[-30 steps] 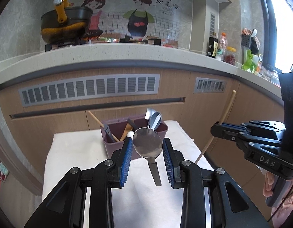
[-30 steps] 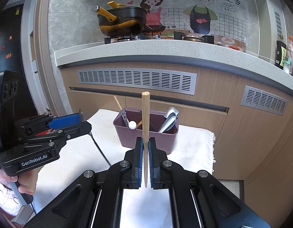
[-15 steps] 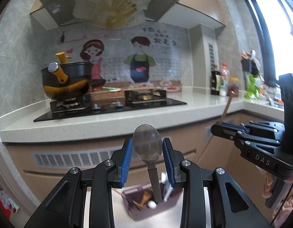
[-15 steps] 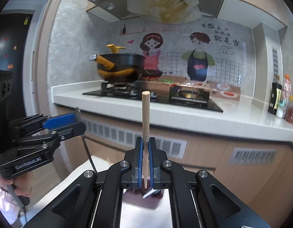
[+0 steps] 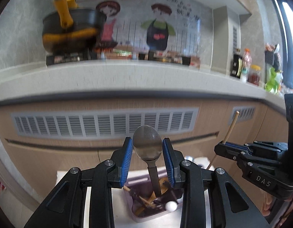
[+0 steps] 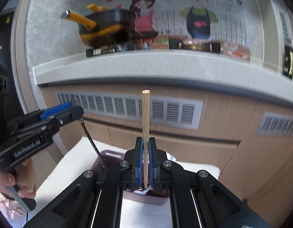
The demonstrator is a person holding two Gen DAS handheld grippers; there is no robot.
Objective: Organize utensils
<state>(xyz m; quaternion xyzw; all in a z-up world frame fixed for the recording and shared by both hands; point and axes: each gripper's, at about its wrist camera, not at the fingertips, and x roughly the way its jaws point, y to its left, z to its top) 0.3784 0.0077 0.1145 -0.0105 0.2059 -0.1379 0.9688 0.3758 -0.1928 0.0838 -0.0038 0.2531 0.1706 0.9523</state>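
My left gripper (image 5: pixel 147 148) is shut on the bowl of a metal spoon (image 5: pixel 147 145); its dark handle hangs down into the purple utensil bin (image 5: pixel 134 213) directly below. The bin holds wooden and metal utensils and a white-tipped one (image 5: pixel 170 206). My right gripper (image 6: pixel 145 152) is shut on a wooden chopstick (image 6: pixel 145 117), held upright, its lower tip over the bin (image 6: pixel 146 198). In the left wrist view the right gripper (image 5: pixel 225 148) shows with the chopstick (image 5: pixel 230 129). In the right wrist view the left gripper (image 6: pixel 74 110) shows with the spoon handle (image 6: pixel 91 140) reaching the bin.
The bin stands on a white cloth-covered table (image 6: pixel 70 163) in front of wooden cabinets with vent grilles (image 5: pixel 104 122). A white counter (image 5: pixel 127 74) above carries a black and yellow pot (image 5: pixel 70 32) on a stove. Bottles (image 5: pixel 236 67) stand at the right by a window.
Both grippers have tilted down and lowered toward the bin. The spoon handle now dips into the bin, and the chopstick's lower tip is over it. Both grips are unchanged.
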